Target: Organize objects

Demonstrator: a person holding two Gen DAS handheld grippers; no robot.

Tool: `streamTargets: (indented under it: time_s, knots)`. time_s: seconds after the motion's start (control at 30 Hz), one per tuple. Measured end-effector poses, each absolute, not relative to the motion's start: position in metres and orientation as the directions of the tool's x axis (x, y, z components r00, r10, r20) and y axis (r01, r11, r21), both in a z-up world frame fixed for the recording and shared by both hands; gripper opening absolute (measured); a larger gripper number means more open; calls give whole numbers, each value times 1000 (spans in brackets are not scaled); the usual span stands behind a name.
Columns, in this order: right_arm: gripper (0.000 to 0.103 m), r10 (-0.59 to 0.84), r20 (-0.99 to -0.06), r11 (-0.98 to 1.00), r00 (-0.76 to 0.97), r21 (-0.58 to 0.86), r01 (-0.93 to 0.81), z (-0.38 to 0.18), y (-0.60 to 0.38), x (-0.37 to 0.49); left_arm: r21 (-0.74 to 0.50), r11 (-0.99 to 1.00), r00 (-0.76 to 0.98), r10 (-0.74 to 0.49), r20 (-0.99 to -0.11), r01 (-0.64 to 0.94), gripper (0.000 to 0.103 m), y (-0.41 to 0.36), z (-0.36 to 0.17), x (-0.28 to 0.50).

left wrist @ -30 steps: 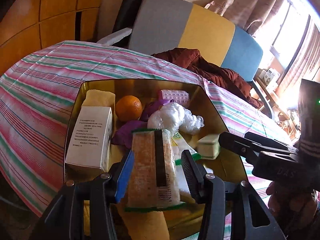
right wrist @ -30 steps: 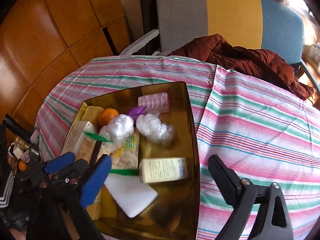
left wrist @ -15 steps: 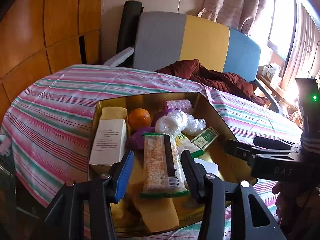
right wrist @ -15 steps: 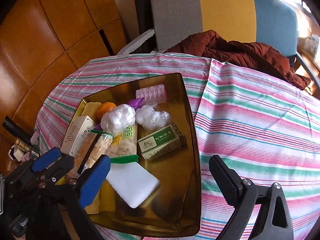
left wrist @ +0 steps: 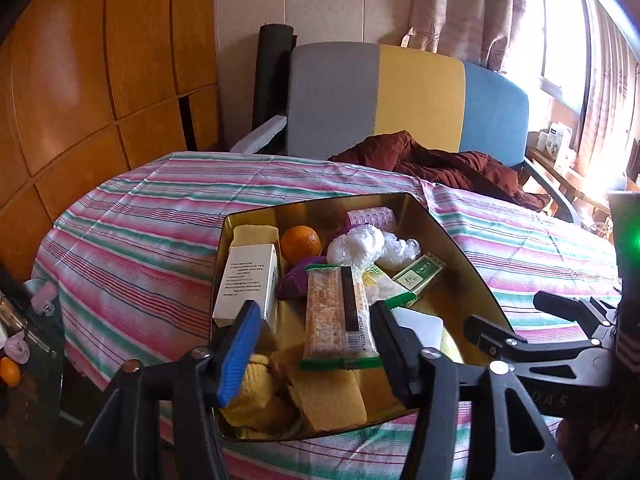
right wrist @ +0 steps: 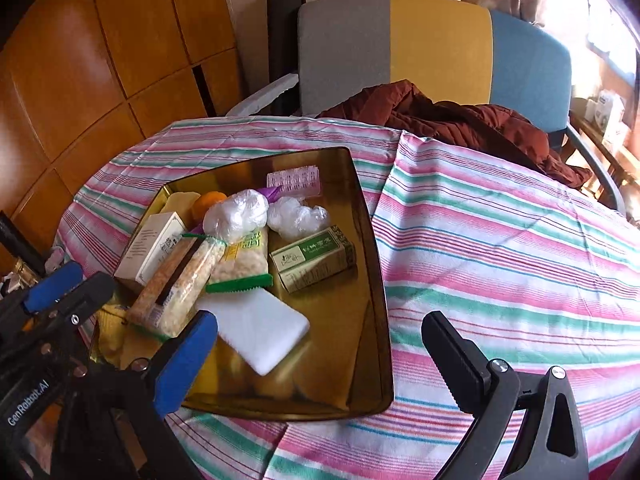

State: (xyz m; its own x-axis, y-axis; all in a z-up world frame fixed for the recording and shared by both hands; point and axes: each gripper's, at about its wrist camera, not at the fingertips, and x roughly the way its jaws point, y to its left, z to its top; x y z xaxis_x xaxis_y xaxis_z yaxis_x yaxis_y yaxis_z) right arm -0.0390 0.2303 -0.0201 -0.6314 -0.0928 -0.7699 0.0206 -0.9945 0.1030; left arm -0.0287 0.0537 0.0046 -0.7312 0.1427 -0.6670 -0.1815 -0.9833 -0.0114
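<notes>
Both tools are hovering at the near edge of the tray (right wrist: 372,264) on the striped worktop (right wrist: 500,248). I am holding my left tool (left wrist: 312,332) spread wide, gripping nothing; the cracker pack (left wrist: 338,316), with its barcode end toward me, is lying between its fingers in the left view. My right tool (right wrist: 316,344), "GenRobot.AI" printed on it, is gaping too, over the white block (right wrist: 260,324); the green box (right wrist: 314,258) is lying beyond.
</notes>
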Motion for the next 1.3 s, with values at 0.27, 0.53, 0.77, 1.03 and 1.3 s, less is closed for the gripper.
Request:
streamTargets:
  time_s: [0.27, 0.53, 0.77, 1.03, 1.3]
  knots:
    - [103, 8, -741, -999, -672, 30, -45, -23, 231, -10, 19, -986, -754, 115, -647, -167, 74, 65, 8, -10]
    - [103, 105, -699, -994, -708, -42, -106, -20, 238, 7, 11, -990, -750, 97, -655, -137, 74, 65, 7, -6]
    - [103, 102, -702, -993, -705, -34, -110, -19, 242, 8, -18, -991, -742, 113, -661, -135, 74, 60, 7, -5]
    - [103, 99, -709, -994, -699, -39, -101, -21, 238, 7, -16, -989, -735, 119, -668, -146, 74, 60, 5, -8]
    - [103, 99, -715, -994, -692, -44, -97, -24, 235, 4, -9, -990, -742, 110, -662, -139, 74, 58, 3, -11]
